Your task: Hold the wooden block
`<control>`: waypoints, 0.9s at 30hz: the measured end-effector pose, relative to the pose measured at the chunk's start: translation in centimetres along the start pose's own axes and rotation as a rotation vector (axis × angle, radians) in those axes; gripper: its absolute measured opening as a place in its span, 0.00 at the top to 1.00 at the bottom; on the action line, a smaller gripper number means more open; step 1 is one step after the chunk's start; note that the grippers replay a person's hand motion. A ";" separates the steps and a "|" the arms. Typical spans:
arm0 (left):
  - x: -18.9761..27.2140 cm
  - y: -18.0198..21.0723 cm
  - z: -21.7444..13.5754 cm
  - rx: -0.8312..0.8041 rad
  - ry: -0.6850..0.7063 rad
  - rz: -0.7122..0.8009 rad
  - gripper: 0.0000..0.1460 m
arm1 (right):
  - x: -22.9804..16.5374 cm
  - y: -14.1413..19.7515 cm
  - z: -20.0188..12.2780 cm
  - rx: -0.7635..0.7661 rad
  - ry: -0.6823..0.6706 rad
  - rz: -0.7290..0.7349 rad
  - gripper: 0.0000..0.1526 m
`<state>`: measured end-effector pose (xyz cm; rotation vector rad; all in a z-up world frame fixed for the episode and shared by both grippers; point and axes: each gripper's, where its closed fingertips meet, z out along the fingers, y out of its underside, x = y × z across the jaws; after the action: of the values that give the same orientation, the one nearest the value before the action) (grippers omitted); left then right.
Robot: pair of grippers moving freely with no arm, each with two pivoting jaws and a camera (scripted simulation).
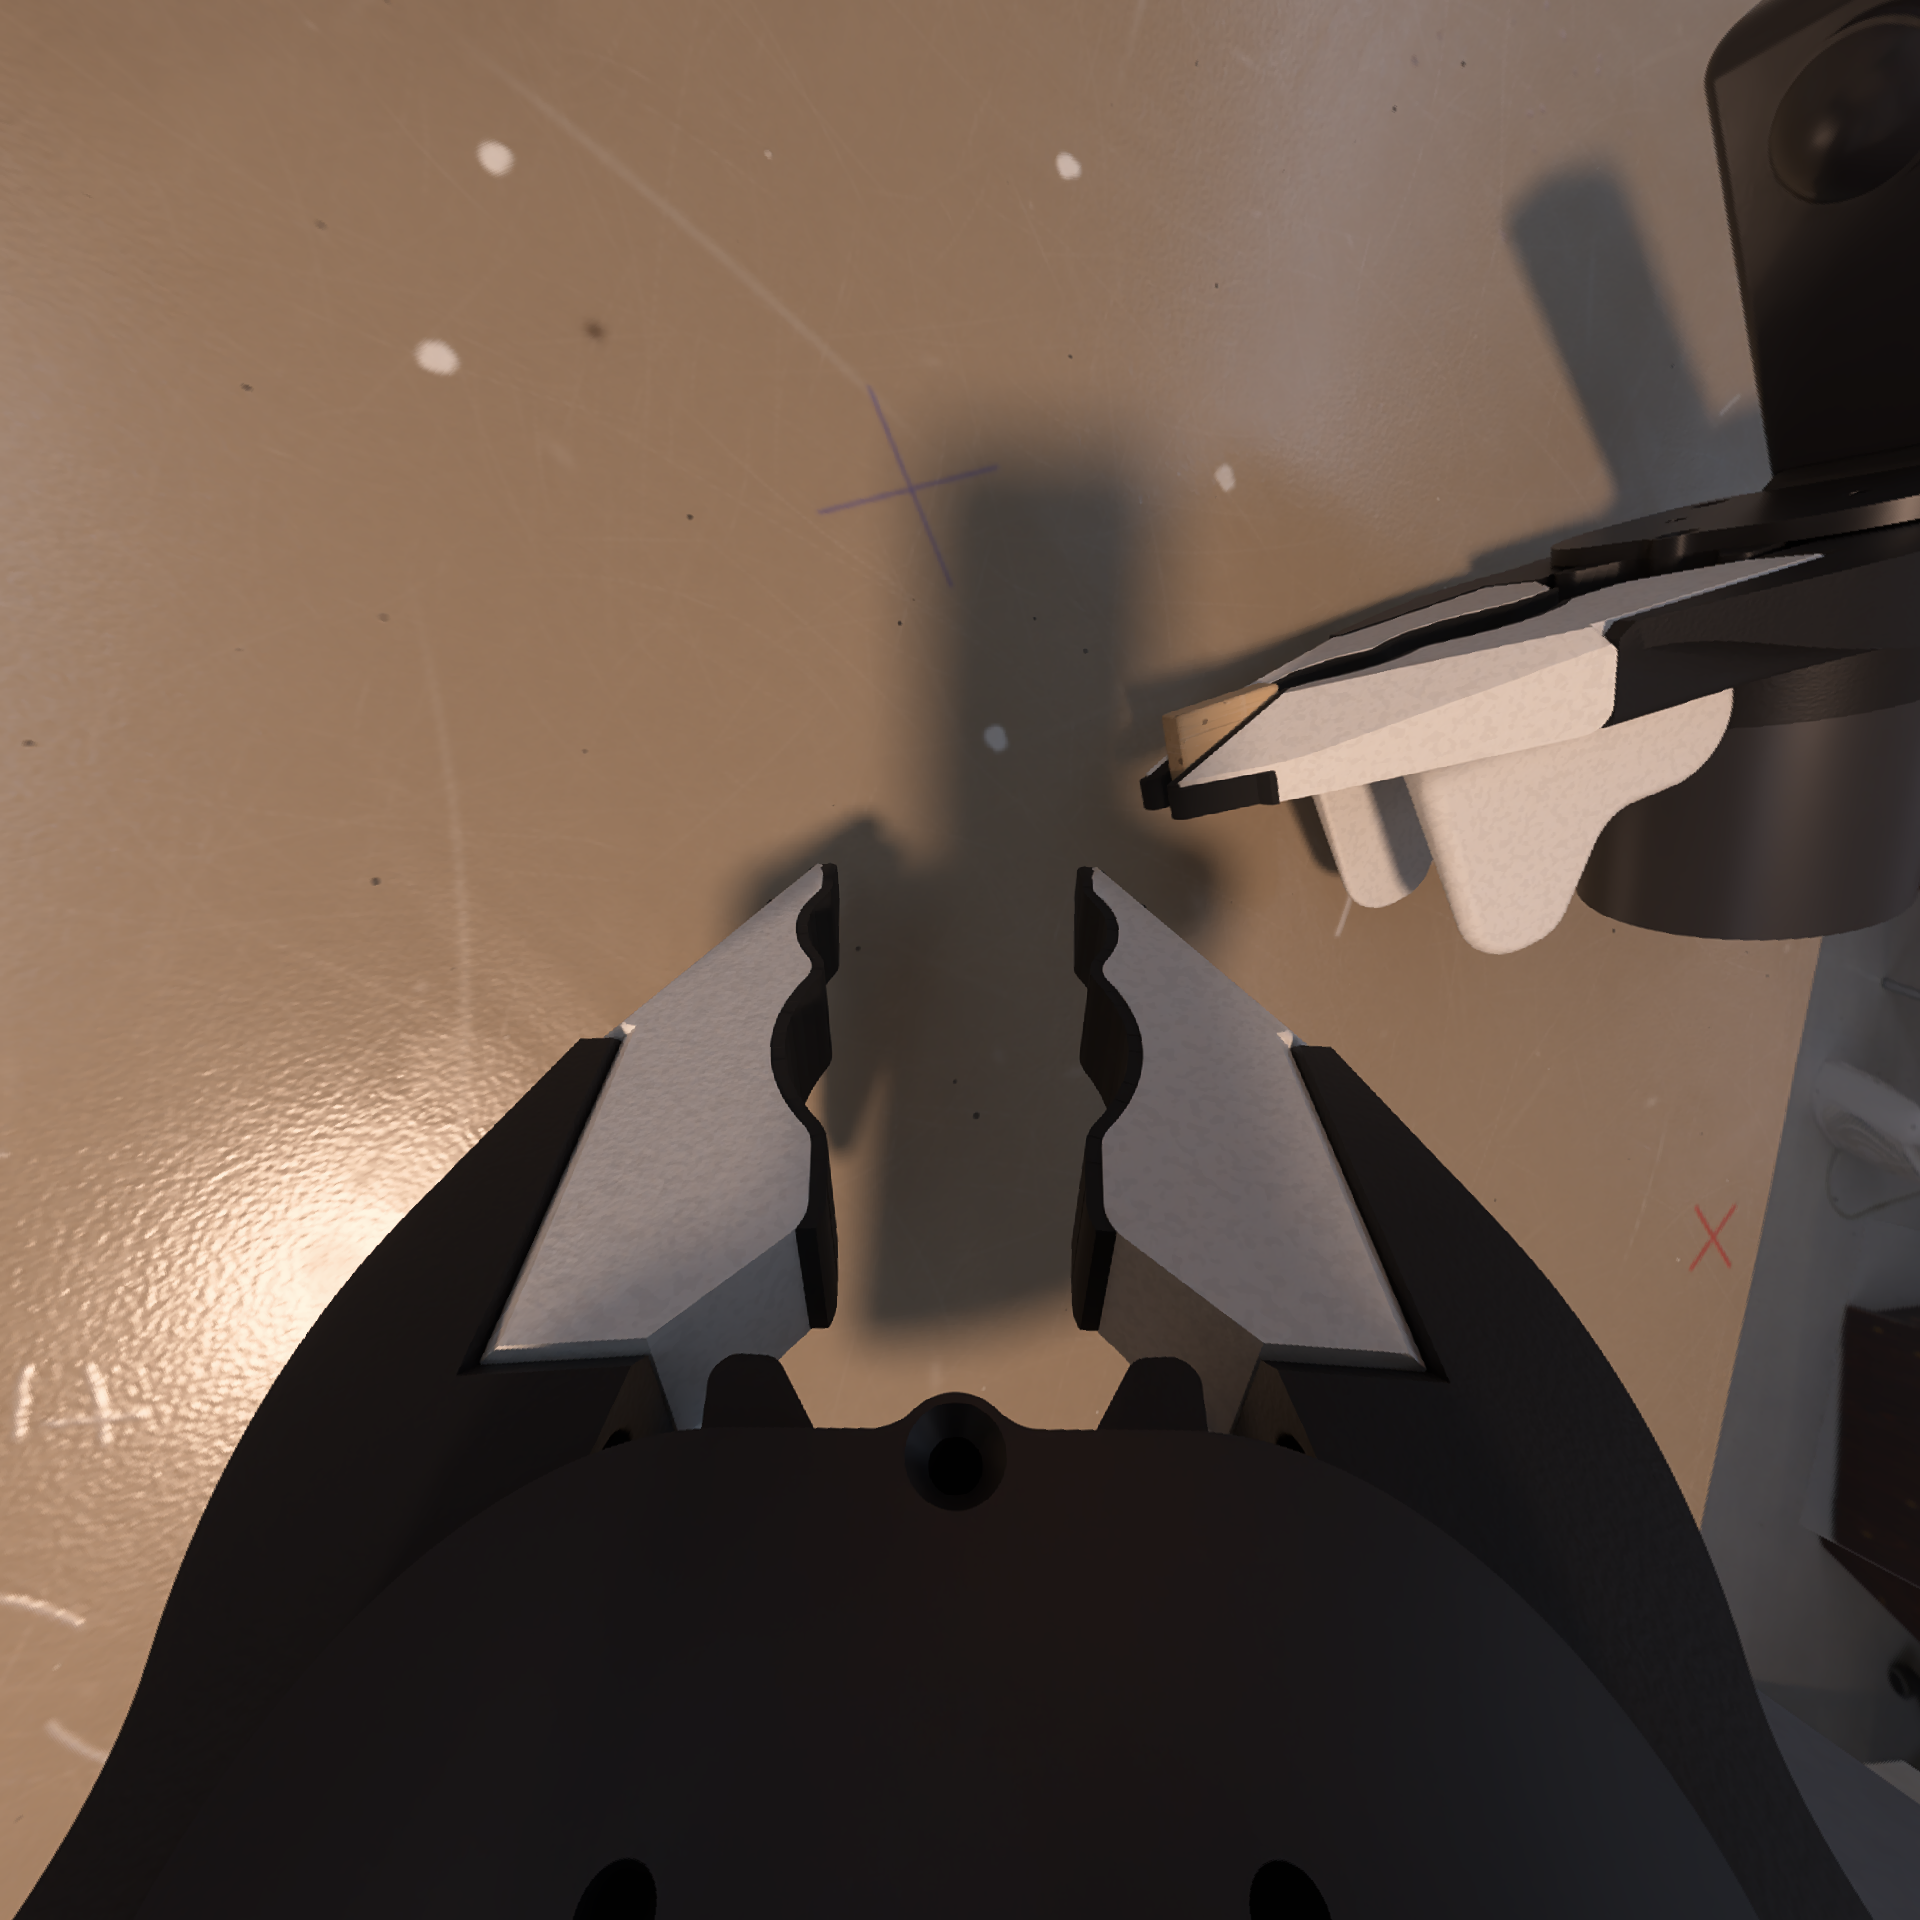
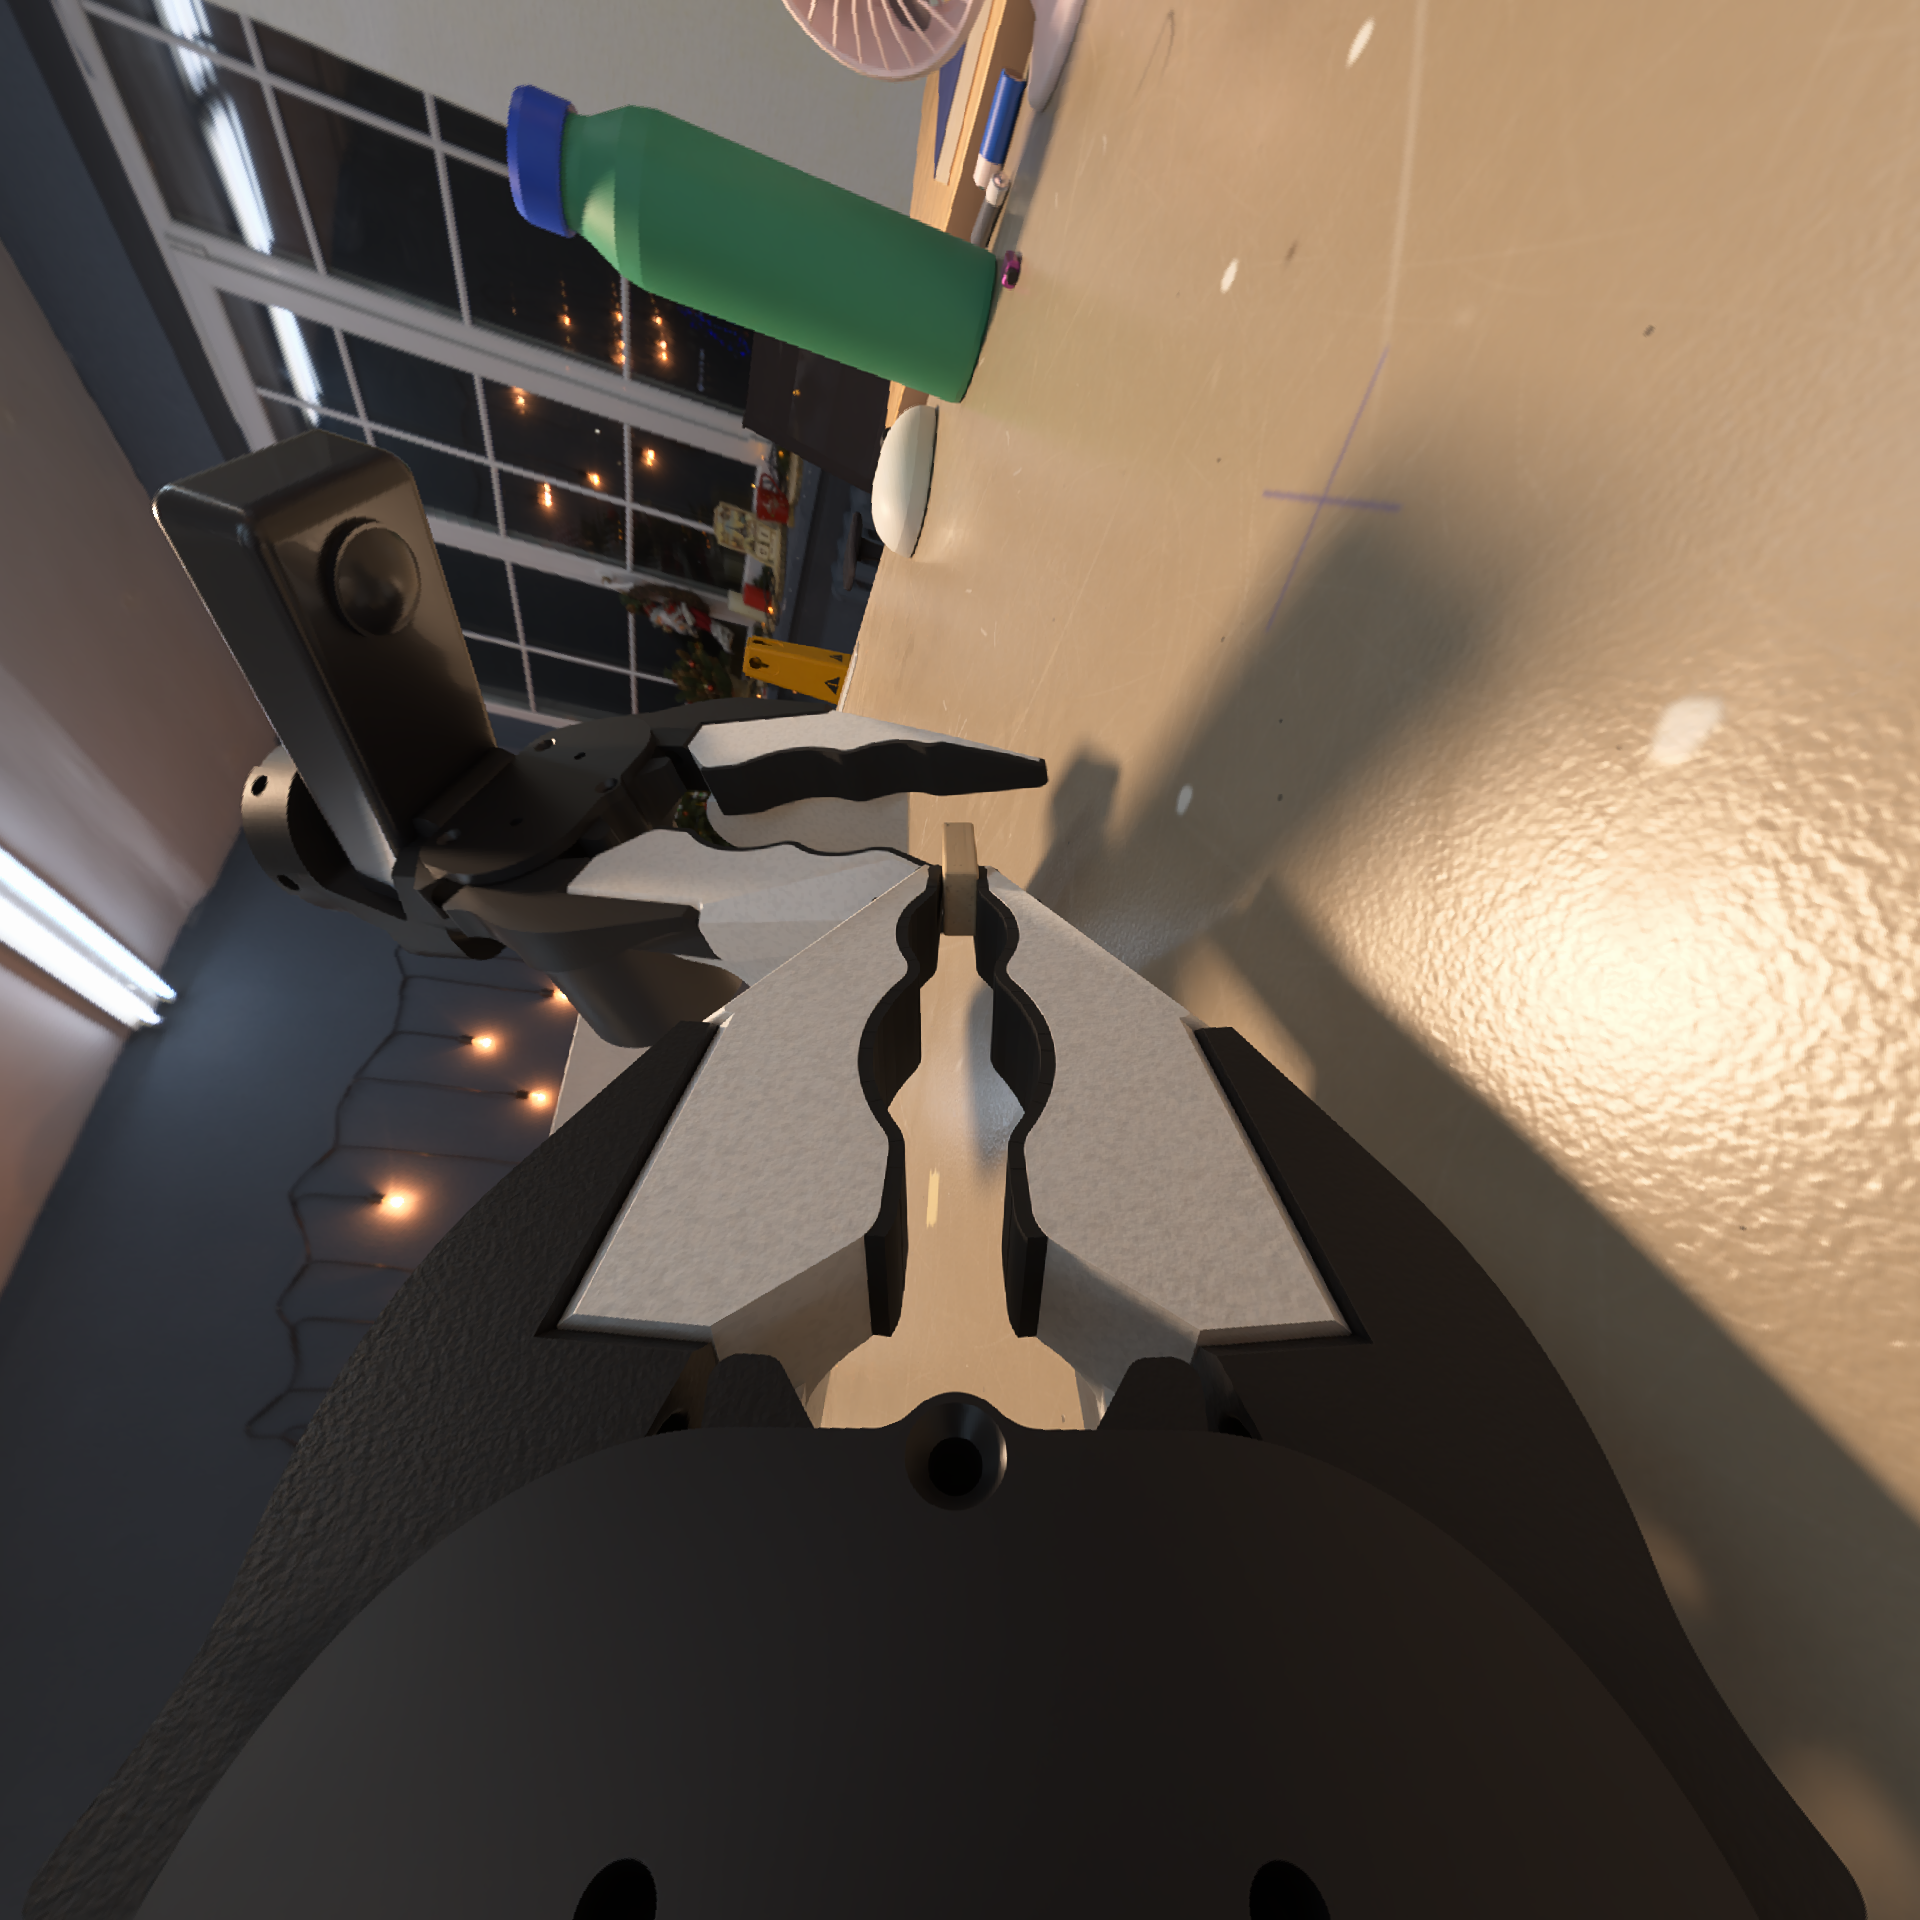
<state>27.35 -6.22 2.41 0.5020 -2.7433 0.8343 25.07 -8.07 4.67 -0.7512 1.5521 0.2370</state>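
The right gripper [image 2: 958, 883] is clenched on a small wooden block [image 2: 958, 878], pinching it at the very tips of its fingers. In the left wrist view the same block [image 1: 1216, 727] pokes out past those tips, held up off the tan tabletop [image 1: 416, 727].

The left gripper [image 1: 956, 894] is released, its jaws spread with nothing between them. It hangs just beside the held block, a little below it in its own view.

The grip looks shallow. A jolt or any slackening of the squeeze could let the block pivot or drop out. The left gripper's fingers are near enough to knock it loose if either gripper drifts.

How far the block sits above the table is hard to judge.

Open tabletop lies around both grippers. A green bottle [image 2: 769, 239], a white rounded object [image 2: 904, 483] and a blue pen [image 2: 1000, 130] stand well apart, toward the table's far side.
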 end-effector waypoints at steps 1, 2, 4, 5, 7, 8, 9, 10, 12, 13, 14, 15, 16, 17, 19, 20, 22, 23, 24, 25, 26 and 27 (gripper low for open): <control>0.1 0.0 0.3 -0.006 0.002 -0.003 0.69 | 0.1 0.0 0.0 -0.001 0.000 0.015 0.97; 0.2 0.1 0.5 -0.011 0.000 -0.004 0.69 | 0.2 0.0 0.0 -0.003 -0.002 0.030 0.97; 0.2 0.2 0.7 -0.015 -0.008 -0.001 0.69 | 0.4 0.0 0.0 -0.006 -0.001 0.052 0.97; 0.2 0.2 0.8 -0.016 -0.006 -0.005 0.69 | 0.5 0.0 -0.1 -0.006 0.002 0.057 0.97; 0.3 0.2 1.0 -0.011 -0.002 -0.011 0.69 | 0.6 -0.1 -0.2 0.000 0.005 0.075 0.97; 0.3 0.2 1.0 -0.011 -0.005 -0.009 0.69 | 0.6 -0.1 -0.3 0.003 0.004 0.090 0.97; 0.3 0.2 1.0 -0.013 -0.011 -0.006 0.69 | 0.7 -0.1 -0.4 0.003 0.003 0.105 0.97; 0.3 0.2 1.0 -0.015 -0.018 -0.002 0.69 | 0.7 -0.1 -0.4 0.004 0.002 0.120 0.97; 0.3 0.2 1.1 -0.015 -0.037 0.006 0.69 | 0.8 -0.1 -0.5 0.007 0.003 0.149 0.97; 0.4 0.2 1.1 -0.018 -0.048 0.012 0.69 | 0.9 -0.1 -0.5 0.009 0.004 0.162 0.97; 0.4 0.2 1.1 -0.022 -0.059 0.018 0.69 | 1.0 -0.1 -0.6 0.009 0.005 0.177 0.97; 0.4 0.2 1.1 -0.026 -0.067 0.024 0.69 | 1.0 -0.1 -0.6 0.007 0.004 0.195 0.97; 0.4 0.1 1.1 -0.027 -0.071 0.024 0.69 | 1.0 -0.1 -0.6 0.004 0.000 0.215 0.97; 0.5 0.1 1.2 -0.026 -0.072 0.023 0.69 | 0.9 -0.2 -0.6 0.001 -0.009 0.237 0.97; 0.4 0.2 1.2 -0.031 -0.082 0.039 0.69 | 0.4 -0.7 -0.8 0.016 -0.060 0.270 0.97; 0.5 0.2 1.2 -0.034 -0.091 0.047 0.69 | 0.3 -1.1 -1.0 0.024 -0.073 0.272 0.97; 0.5 0.2 1.3 -0.041 -0.104 0.057 0.69 | 0.4 -1.4 -1.2 0.009 -0.031 0.197 0.97; 0.6 0.2 1.3 -0.042 -0.105 0.058 0.69 | 0.6 -1.4 -1.3 0.004 -0.008 0.165 0.97; 0.5 0.2 1.3 -0.042 -0.104 0.058 0.69 | 0.7 -1.4 -1.4 0.004 -0.001 0.169 0.97; 0.5 0.2 1.3 -0.040 -0.100 0.056 0.68 | 0.8 -1.4 -1.5 0.007 -0.005 0.193 0.97; 0.5 0.2 1.2 -0.036 -0.094 0.052 0.68 | 1.0 -1.3 -1.5 0.010 -0.007 0.207 0.97; 0.5 0.2 1.2 -0.032 -0.088 0.047 0.68 | 1.1 -1.2 -1.6 0.007 0.003 0.198 0.97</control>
<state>26.66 -6.94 1.50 0.4801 -2.8541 0.7960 24.57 -10.27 4.19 -0.5925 1.6303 0.3769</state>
